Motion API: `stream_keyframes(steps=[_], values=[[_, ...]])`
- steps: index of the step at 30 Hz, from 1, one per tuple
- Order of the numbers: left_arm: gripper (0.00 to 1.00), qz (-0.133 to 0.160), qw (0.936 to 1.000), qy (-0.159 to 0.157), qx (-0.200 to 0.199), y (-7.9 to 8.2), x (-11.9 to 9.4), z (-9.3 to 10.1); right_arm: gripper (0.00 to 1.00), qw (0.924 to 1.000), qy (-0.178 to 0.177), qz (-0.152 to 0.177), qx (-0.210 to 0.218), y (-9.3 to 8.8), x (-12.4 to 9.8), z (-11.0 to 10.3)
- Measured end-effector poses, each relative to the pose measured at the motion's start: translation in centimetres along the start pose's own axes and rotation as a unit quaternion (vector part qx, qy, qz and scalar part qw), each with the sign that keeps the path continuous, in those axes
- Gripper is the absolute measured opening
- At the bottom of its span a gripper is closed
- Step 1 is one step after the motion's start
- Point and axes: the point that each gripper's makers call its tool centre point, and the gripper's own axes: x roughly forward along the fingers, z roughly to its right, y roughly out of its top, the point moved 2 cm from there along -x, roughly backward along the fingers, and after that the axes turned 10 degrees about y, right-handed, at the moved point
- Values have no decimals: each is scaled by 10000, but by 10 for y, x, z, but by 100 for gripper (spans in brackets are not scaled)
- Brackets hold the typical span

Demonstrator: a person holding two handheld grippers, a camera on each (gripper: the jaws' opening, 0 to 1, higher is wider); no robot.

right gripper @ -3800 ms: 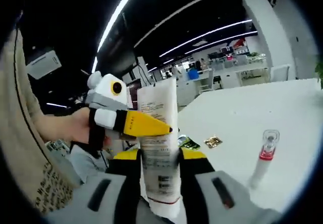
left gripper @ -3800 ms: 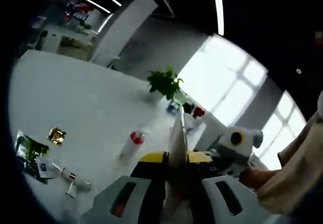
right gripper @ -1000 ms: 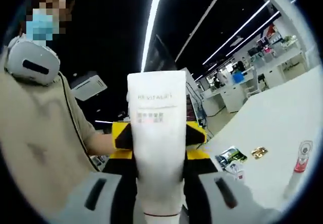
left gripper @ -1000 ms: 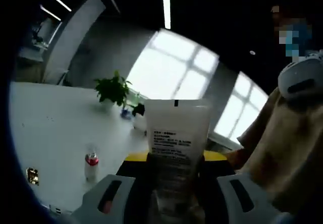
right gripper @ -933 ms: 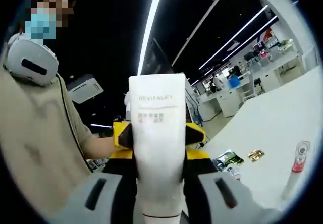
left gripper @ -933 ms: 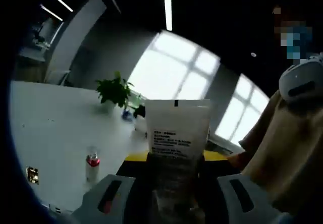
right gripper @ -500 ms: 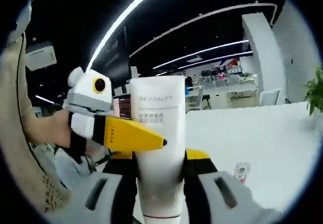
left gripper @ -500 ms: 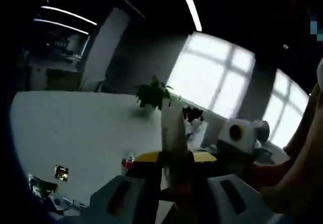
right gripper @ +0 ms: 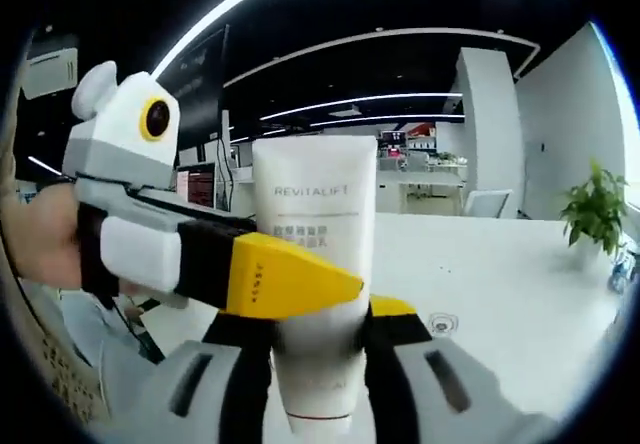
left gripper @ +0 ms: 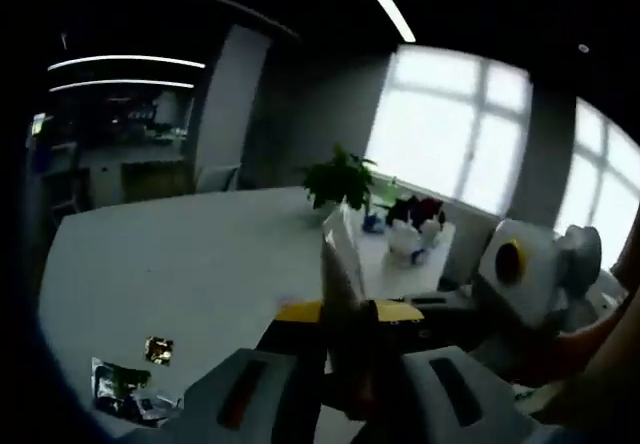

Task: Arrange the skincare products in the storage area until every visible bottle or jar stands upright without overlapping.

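We see our left tool (right gripper: 300,282) and right tool (right gripper: 318,364) both clamped on the white tube (right gripper: 314,254), held aloft above the table (right gripper: 500,284), a potted plant (right gripper: 592,209) far right

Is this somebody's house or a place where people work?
Most likely a big open office or lab: long strip lights on a dark ceiling, rows of white desks in the distance, and one large white table with a potted plant by tall windows.
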Motion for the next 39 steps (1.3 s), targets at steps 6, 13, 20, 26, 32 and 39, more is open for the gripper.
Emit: stream_keyframes(steps=[6, 13, 20, 26, 32, 39], values=[[10, -73, 9996, -148, 213, -6, 3, -2, 36, 9999, -17, -98, -117, -9, 2, 2], [10, -180, 9955, -558, 748, -15, 8, -2, 36, 9997, 73, -188, -151, -18, 2, 4], [10, -316, 9872, -882, 1287, -28, 18, -2, 35, 9995, 45, -302, -90, -33, 5, 9], [10, -572, 9787, -1278, 1501, -47, 32, -6, 34, 9988, -38, -481, -89, -55, 10, 16], [10, -733, 9717, -1486, 1687, -72, 48, -12, 34, 9966, -200, -788, -156, -82, 17, 27], [10, -949, 9640, -1596, 1904, -98, 67, -22, 33, 9934, -274, -1101, -147, -111, 29, 38]])
